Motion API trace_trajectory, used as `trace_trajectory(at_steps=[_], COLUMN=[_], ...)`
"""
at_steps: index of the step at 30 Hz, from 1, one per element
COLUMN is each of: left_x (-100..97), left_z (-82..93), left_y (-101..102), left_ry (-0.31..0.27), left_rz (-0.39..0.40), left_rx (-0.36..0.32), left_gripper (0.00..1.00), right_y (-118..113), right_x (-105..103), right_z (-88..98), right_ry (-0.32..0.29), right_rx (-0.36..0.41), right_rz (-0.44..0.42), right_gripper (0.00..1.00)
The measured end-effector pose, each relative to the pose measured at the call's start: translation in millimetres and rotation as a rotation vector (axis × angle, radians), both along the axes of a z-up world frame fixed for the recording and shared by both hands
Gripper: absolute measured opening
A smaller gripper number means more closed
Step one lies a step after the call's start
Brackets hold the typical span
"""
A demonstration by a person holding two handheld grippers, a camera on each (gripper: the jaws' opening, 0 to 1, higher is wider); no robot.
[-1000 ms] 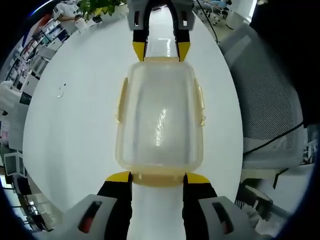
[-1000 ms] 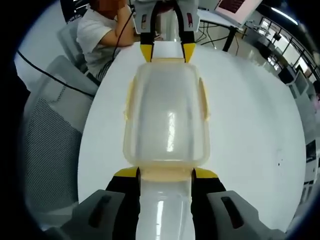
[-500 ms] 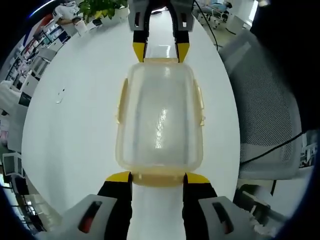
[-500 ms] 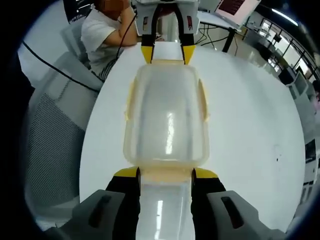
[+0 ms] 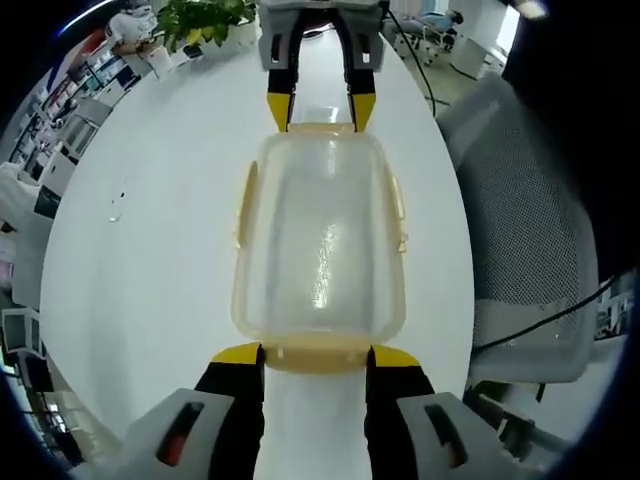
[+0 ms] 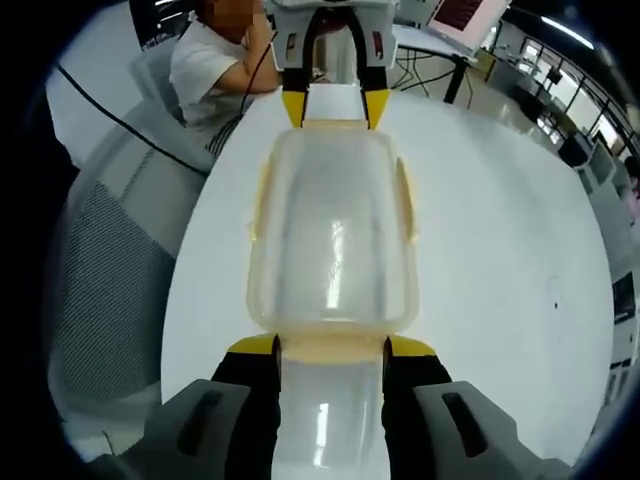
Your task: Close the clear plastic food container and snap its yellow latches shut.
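The clear plastic food container [image 5: 320, 240] has its lid on and lies lengthwise between my two grippers, above the white table [image 5: 150, 250]. Pale yellow side latches [image 5: 243, 205] lie along its long edges. My left gripper [image 5: 318, 355] is shut on the near end latch flap. The right gripper [image 5: 312, 105] clamps the far end. In the right gripper view the same container [image 6: 332, 240] runs from my right gripper [image 6: 332, 348], shut on its end flap, to the left gripper [image 6: 335, 105] at the far end.
A grey mesh chair [image 5: 530, 220] stands beside the table edge; it is the same chair [image 6: 110, 260] in the right gripper view. A seated person [image 6: 215, 60] is beyond the table. Potted plants [image 5: 200, 15] and desks lie at the far end.
Both views have drifted a little over the table and chair. The container keeps the same place between the two grippers, and the jaws' grip looks unchanged.
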State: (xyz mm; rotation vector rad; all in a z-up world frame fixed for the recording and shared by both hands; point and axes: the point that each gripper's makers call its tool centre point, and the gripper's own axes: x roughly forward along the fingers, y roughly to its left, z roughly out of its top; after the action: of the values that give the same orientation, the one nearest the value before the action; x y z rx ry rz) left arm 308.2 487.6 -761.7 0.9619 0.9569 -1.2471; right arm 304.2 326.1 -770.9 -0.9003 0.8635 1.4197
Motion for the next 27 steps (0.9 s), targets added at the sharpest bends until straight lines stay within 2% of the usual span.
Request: trace_trajectory(at_steps=[27], left_x=[-5.3], left_z=[0.4], left_y=[-47.9], left_ry=[0.000], left_rz=[0.008], left_rx=[-0.020], left_gripper=[0.33], right_y=[-46.1], right_x=[-3.0], right_z=[0.1], right_ry=[-0.019], right_rx=[-0.020], right_rz=[0.018], right_gripper=[0.36])
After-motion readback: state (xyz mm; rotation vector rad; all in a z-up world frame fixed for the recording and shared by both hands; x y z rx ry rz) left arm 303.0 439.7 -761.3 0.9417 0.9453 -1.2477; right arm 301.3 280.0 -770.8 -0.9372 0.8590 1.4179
